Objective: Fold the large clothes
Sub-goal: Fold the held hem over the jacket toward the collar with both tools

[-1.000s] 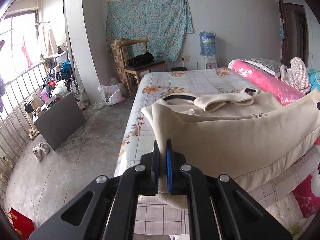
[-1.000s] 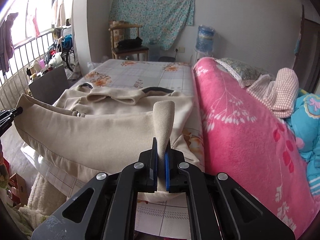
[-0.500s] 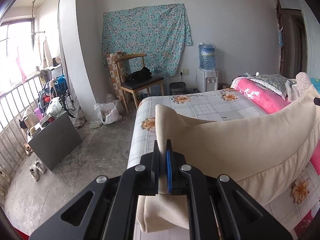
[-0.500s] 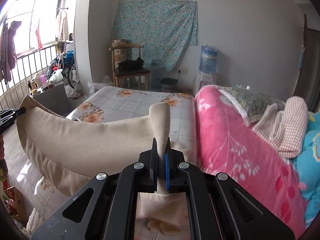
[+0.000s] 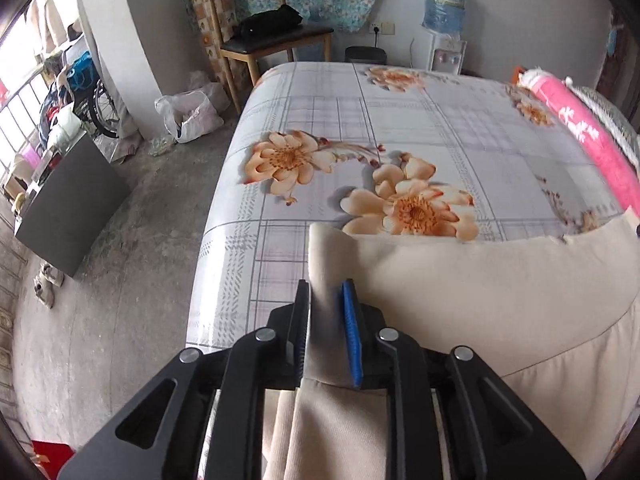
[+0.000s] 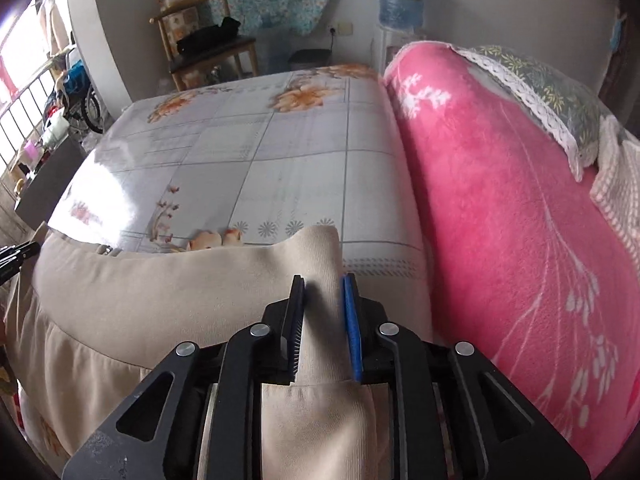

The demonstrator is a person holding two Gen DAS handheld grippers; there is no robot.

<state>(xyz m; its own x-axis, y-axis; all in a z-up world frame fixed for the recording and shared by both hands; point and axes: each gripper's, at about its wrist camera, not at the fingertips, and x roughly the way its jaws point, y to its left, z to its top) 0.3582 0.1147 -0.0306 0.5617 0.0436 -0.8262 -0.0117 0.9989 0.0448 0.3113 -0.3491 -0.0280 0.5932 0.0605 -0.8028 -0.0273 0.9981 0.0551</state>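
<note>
1. Left wrist view: the beige, finely ribbed knit garment point(image 5: 500, 284) lies folded across the near end of the bed, its folded edge running as a soft rounded ridge from the gripper toward the right. A narrow corner of the cloth stands up between the jaws of the left gripper point(image 5: 329, 316). These jaws have just been opening; they stand a little apart, with the cloth still between them and the blue ribbed pad on the right clear of it.
2. Same view: the smooth bed sheet with a grey check and orange flowers point(image 5: 400, 128) lies flat beyond the garment. A pale wooden chair with a dark seat point(image 5: 276, 36) carries a black bundle. A blue water bottle on a white dispenser point(image 5: 444, 4) stands by the wall; its label is too blurred to read. The floor is rough grey concrete.
3. Right wrist view: the same garment's other corner rises as a rounded tab between the jaws of the right gripper point(image 6: 323, 320). These jaws too have just been opening and stand slightly parted, the fabric loose between them, touching the black left jaw and apart from the blue pad. A hem seam runs across the cloth at the lower left.
4. Same view: a plush pink blanket with white sprigs point(image 6: 520, 220) bulks just beside the garment on the right. A grey leaf-print pillow with a white lace edge point(image 6: 548, 84) lies on top of it.
</note>
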